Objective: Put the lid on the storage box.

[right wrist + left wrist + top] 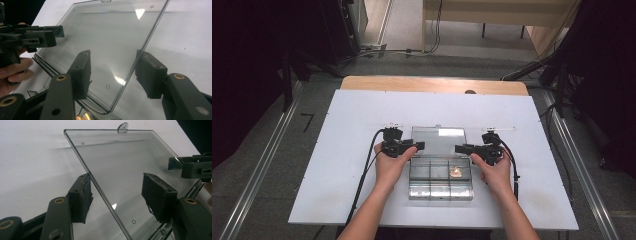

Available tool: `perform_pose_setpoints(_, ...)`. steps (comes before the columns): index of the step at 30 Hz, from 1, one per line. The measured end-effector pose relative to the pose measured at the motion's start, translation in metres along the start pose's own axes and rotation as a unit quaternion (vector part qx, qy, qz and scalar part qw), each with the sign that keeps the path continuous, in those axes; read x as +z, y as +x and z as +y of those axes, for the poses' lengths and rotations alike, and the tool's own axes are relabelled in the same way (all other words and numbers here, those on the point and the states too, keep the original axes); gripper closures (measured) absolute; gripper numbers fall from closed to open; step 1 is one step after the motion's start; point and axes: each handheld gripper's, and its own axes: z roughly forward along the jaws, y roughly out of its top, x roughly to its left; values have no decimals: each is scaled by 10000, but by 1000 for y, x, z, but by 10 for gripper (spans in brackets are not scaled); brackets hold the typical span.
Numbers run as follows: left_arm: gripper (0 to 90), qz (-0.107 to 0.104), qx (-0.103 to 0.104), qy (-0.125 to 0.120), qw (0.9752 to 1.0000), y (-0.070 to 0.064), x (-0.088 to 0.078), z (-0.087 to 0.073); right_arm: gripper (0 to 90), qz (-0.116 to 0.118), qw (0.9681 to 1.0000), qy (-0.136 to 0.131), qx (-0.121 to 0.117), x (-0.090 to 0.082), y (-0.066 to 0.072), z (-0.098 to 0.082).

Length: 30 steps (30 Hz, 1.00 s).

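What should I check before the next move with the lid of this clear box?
1. Lid open and tilted back from the box: ok.
2. Left gripper has the lid's side edge between its jaws: ok.
3. Right gripper has the other side edge between its jaws: ok.
4. Pads pressing on the lid: not ok; gaps show on both grippers, so neither grips it.
5. Small brown item sits inside a compartment, away from the rim: ok.
6. Box sits flat on the white board: ok.
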Motion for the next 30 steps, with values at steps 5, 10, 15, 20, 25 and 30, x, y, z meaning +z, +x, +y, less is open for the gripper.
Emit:
perform_pose_setpoints(5,457,-77,73,-91,9999,-2,-4,1,521,36,10000,-81,-38,-5,0,0)
perform_pose_setpoints(10,525,-165,147,-220,9995,-3,-11,2,584,271,9994,-131,-170,-10,-2,-1)
perform_pose_setpoints(15,583,-239,274,-328,9988,-4,-17,2,638,461,9986,-127,-231,-14,-5,-1)
perform_pose_setpoints(20,640,-383,425,-432,9974,-5,-24,2,699,436,9980,-252,-390,-20,-2,-2)
perform_pose_setpoints(25,686,-579,539,-439,9959,-4,-29,5,748,461,9963,-337,-635,-26,1,-3)
perform_pose_setpoints(30,581,-569,739,-446,9946,-8,-28,18,754,425,9944,-378,-887,-29,3,-4)
